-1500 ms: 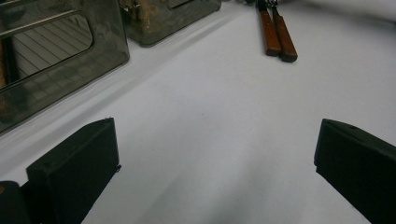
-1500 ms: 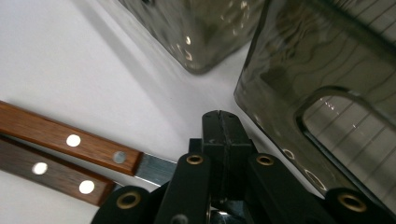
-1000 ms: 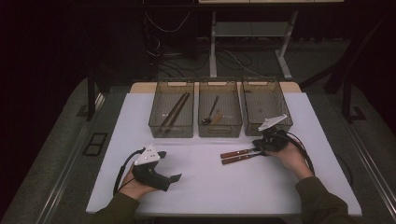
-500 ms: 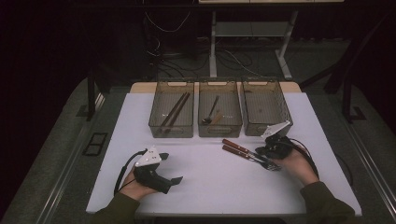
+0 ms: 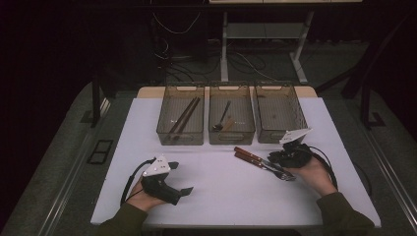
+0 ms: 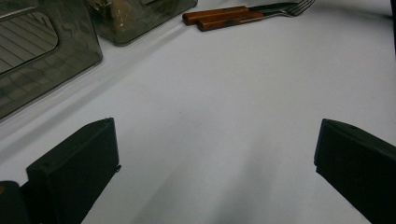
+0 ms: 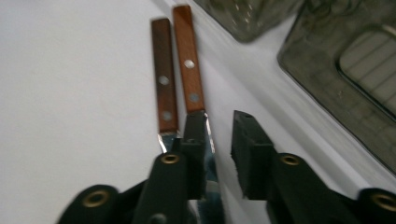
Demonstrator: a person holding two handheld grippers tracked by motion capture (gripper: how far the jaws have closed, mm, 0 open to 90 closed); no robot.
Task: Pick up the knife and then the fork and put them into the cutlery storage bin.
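Both grippers are black. The left gripper [image 5: 173, 184], at the lower left of the high view, carries a pale grey three-cornered plate [image 5: 157, 166] on top, and a black cable [image 5: 129, 179] loops from it. The right gripper [image 5: 276, 157], at the right, has the same plate [image 5: 294, 134] and a looping black cable [image 5: 326, 164]. Brass-coloured rivets [image 7: 170, 158] sit in its blocky jaws. The person wears dark olive sleeves [image 5: 344, 216].

Surface: white table [image 5: 231, 196].
Far edge: three smoked bins [image 5: 180, 120] side by side.
Centre-right: two wooden-handled utensils [image 5: 251, 156], lying parallel, touching.
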